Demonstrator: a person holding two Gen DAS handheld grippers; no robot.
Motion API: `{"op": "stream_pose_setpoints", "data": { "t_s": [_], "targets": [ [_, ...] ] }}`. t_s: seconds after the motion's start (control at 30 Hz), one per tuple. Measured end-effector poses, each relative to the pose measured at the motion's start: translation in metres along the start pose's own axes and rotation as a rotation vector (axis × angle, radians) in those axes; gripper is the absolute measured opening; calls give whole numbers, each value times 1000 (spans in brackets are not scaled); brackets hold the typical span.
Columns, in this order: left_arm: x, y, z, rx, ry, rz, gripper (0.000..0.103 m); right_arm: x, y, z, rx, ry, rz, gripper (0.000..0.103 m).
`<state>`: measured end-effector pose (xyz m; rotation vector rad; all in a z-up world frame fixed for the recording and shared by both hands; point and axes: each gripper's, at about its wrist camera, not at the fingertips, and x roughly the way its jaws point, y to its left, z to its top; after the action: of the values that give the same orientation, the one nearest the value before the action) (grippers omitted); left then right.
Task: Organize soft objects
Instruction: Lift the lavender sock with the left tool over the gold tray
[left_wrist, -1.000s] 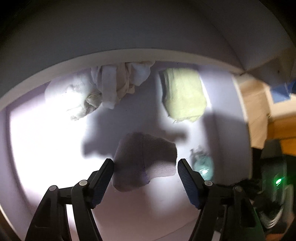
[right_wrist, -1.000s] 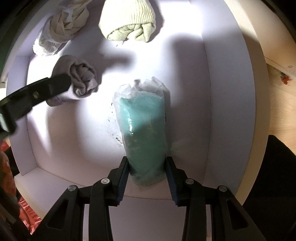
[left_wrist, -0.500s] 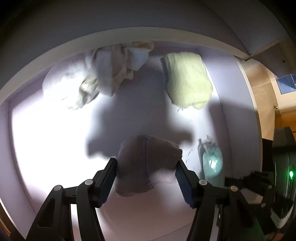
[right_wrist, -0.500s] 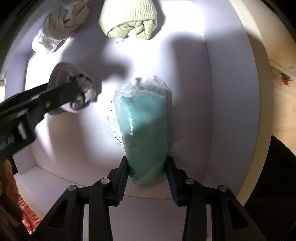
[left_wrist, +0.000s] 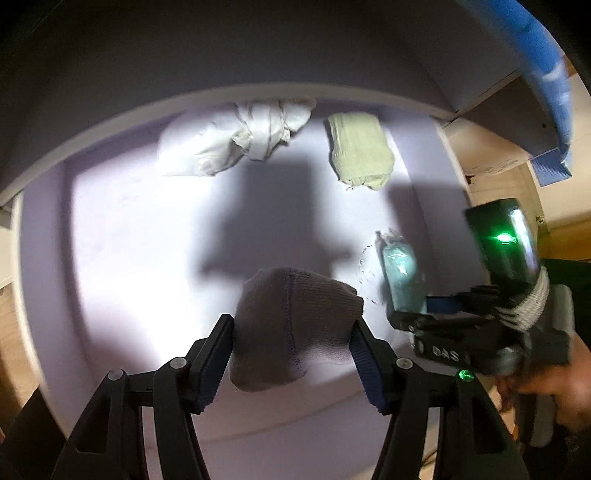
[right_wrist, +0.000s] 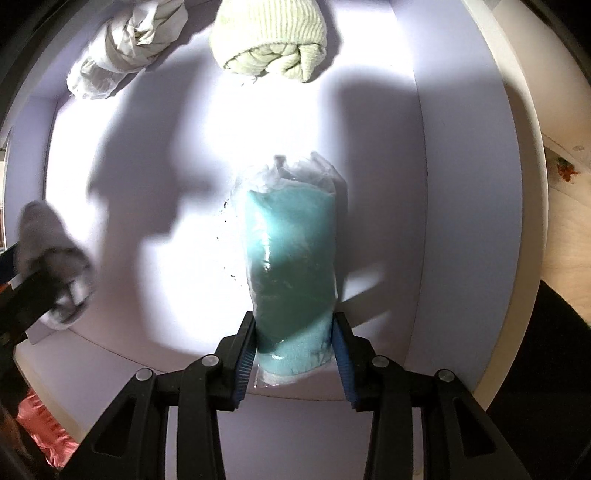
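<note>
- Left wrist view: left gripper (left_wrist: 291, 354) clenched on grey knit roll (left_wrist: 291, 325), above white shelf (left_wrist: 122, 236); cream bundle (left_wrist: 236, 140) and pale green roll (left_wrist: 360, 151) at back.
- Right wrist view: right gripper (right_wrist: 293, 350) grasping bagged teal cloth (right_wrist: 291, 258), lying mid-shelf.

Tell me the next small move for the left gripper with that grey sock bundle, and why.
Probably carry the grey sock bundle, clamped in the left gripper, forward and set it behind the white cloth bundle, where the white shelf is bare; the right gripper grips the bagged teal cloth.
</note>
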<state>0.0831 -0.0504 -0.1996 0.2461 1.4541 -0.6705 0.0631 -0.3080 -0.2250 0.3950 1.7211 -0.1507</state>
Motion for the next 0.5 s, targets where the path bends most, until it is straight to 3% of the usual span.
{"op": "stream_pose_setpoints", "data": {
  "t_s": [0.1,0.23,0.5],
  "targets": [
    [-34,0,-9,6,-29,-12,63,1,4,-1,-9,0,-9,41],
    [-39,-22,-12,26,-75,-40,63,4,9,-2,-16,0,-16,41],
    [-102,-35,-26,59,-176,-101,63,-1,12,-1,-27,-1,-24,41]
  ]
}}
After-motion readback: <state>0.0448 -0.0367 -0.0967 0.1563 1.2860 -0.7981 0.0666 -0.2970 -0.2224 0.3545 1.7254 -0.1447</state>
